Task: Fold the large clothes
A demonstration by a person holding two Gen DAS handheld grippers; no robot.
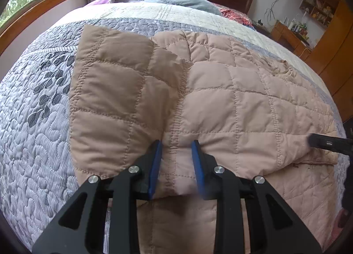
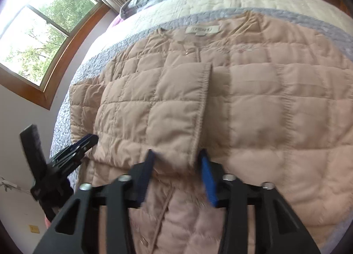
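Beige quilted padded jacket [image 1: 209, 99] lies flat on bed quilt [image 1: 33, 121], sleeve folded in. Left gripper [image 1: 176, 150] pinches a fabric ridge between narrow jaws; right gripper [image 2: 176, 159] narrow around sleeve edge, grip unclear. Lift both evenly.

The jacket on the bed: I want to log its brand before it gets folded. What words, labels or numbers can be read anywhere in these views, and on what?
Neck label inside the collar of the quilted jacket: one line of lettering, too blurred to read.
Left wrist view: no legible text; items on the wall shelves are too small to tell.
Nothing else carries writing.
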